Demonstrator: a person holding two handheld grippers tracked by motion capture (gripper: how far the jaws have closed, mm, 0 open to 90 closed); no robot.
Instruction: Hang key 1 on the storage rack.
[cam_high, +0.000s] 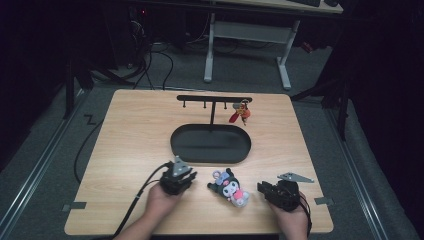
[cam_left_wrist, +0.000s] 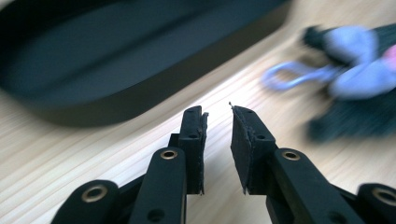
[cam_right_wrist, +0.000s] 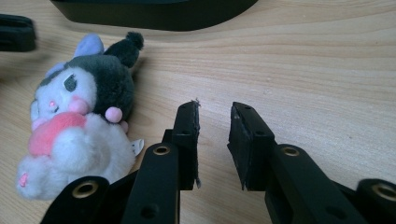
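Both hands are resting at the counter's (cam_high: 125, 130) near edge, left gripper (cam_high: 181, 176) and right gripper (cam_high: 265, 189) slightly spread and empty, flanking the unhung plush keychain (cam_high: 231, 189) lying before the tray (cam_high: 210, 143), rack (cam_high: 214, 99) beyond.

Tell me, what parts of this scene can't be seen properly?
- Plush toy: smeared by motion blur in the left gripper view; its face is unreadable.
- Tray: cut off by the top edge in the right gripper view.
- Charm hanging on the rack: too small in the high view to identify.
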